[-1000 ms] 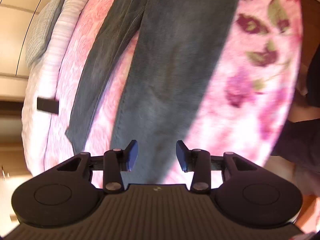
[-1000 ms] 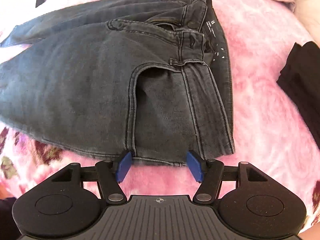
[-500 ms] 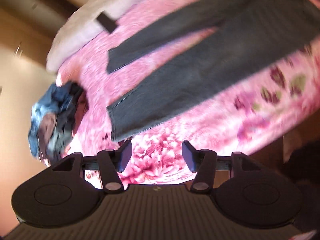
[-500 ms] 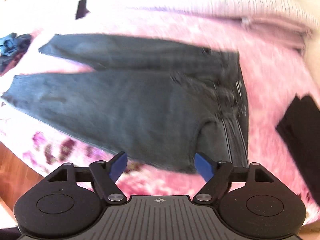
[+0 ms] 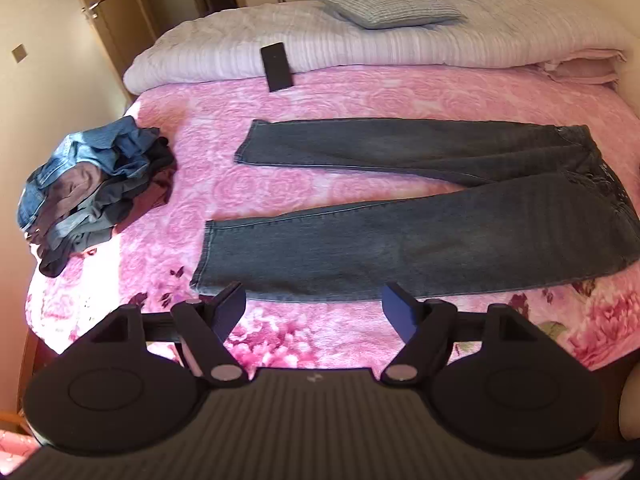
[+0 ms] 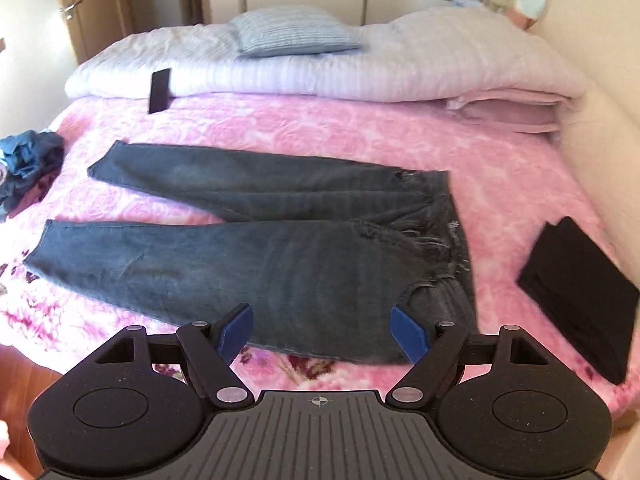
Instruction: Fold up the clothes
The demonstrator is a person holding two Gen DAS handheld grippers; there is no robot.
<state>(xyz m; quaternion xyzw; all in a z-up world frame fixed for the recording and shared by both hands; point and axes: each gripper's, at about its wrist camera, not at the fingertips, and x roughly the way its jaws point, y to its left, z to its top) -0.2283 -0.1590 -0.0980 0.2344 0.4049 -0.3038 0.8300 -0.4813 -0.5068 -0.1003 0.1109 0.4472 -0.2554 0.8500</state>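
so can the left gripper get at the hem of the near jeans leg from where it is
Probably yes. The left gripper is open and empty, and the near leg's hem lies flat on the pink blanket just ahead of it, with nothing on top; the clothes pile sits well aside.

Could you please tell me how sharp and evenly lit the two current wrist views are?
Left wrist view: sharp, strong fisheye bending at the edges, sunlight washing out the pink blanket beside the clothes pile. Right wrist view: mostly sharp, slight smearing around the jeans waistband, softer even light, same edge curvature.
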